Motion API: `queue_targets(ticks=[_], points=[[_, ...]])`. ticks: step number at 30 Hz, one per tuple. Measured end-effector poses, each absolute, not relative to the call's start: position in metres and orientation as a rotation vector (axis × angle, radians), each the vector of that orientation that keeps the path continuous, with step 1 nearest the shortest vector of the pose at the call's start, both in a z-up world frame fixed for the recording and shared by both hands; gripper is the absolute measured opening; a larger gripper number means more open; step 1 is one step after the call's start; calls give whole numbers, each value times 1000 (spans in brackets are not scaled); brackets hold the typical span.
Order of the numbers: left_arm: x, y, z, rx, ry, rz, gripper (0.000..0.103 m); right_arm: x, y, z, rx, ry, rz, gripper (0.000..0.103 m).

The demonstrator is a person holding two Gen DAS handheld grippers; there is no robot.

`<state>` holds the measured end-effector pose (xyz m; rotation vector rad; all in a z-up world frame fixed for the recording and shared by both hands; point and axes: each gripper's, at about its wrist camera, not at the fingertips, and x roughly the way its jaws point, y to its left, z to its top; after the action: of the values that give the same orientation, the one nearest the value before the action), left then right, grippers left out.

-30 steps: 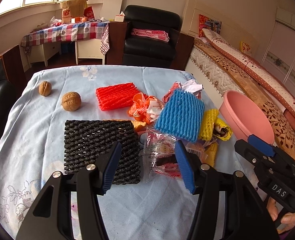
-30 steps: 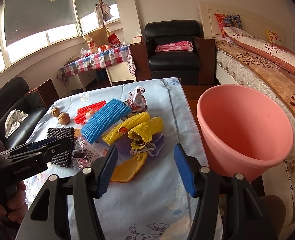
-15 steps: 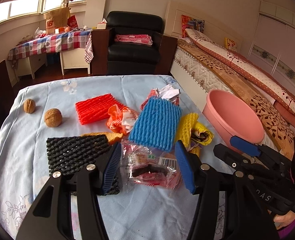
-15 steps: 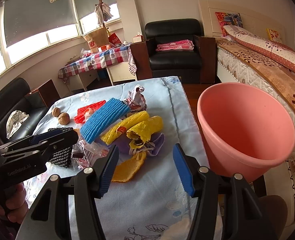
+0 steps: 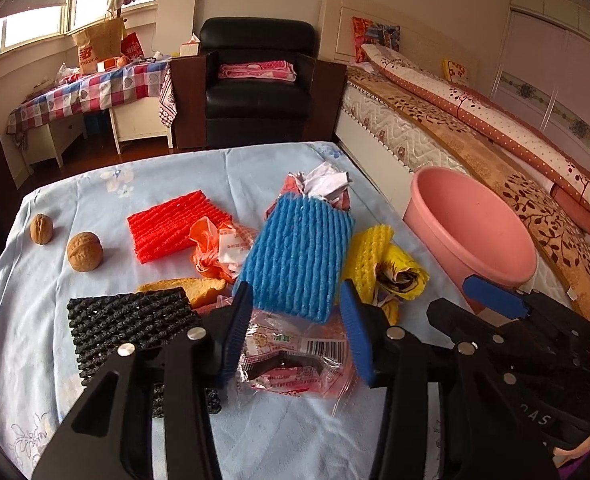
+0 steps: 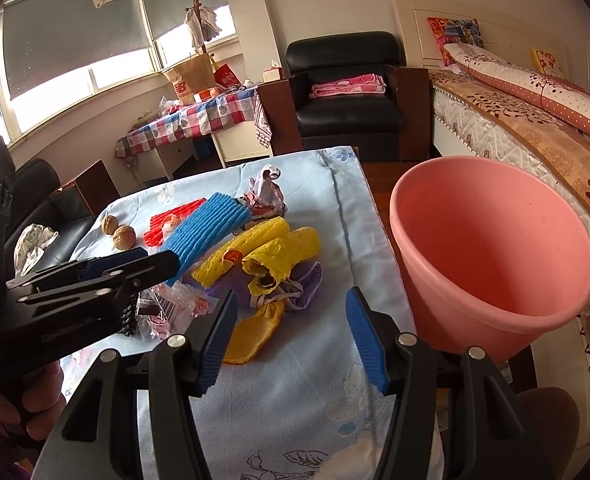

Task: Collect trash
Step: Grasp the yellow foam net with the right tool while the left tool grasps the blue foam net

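A: On the pale blue floral tablecloth (image 5: 95, 400)?
B: Left gripper (image 5: 297, 332) spread around a clear crinkled snack wrapper (image 5: 295, 360); blue ribbed foam sleeve (image 5: 299, 256) just beyond.
A: Right gripper (image 6: 291, 338)?
B: Spread, empty, beside the pink plastic bucket (image 6: 491, 256).

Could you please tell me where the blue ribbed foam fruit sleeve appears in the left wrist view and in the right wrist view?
Left wrist view: the blue ribbed foam fruit sleeve lies at centre, just beyond the open left gripper.
Right wrist view: it lies left of centre, partly behind the left gripper.
Shared landmark: the pink plastic basin, to its right in both views.
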<state>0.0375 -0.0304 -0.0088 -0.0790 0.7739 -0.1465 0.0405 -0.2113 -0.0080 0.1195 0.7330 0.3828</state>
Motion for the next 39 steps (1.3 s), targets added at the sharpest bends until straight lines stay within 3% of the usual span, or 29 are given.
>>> queue_targets(ticks=[5,6,9,14,25,39], points=[[40,-34,-11,-64,776,-159,43,42,-212,-10,122,737,387,56],[41,-35,-12,-60,775,-162,35,42,-211,-11,122,738,387,56],[43,-35,-15,-65,789,-172,22,42,-211,-11,123,740,390,56],[42,-31,-16,-83,791,-176,8,42,-210,-12,122,743,391,56],[30,-21,-1,-149,746,-199,8,47,-200,-4,101,721,409,56],[28,-15,-2,-155,757,-176,8,74,-182,-11,75,786,417,33]])
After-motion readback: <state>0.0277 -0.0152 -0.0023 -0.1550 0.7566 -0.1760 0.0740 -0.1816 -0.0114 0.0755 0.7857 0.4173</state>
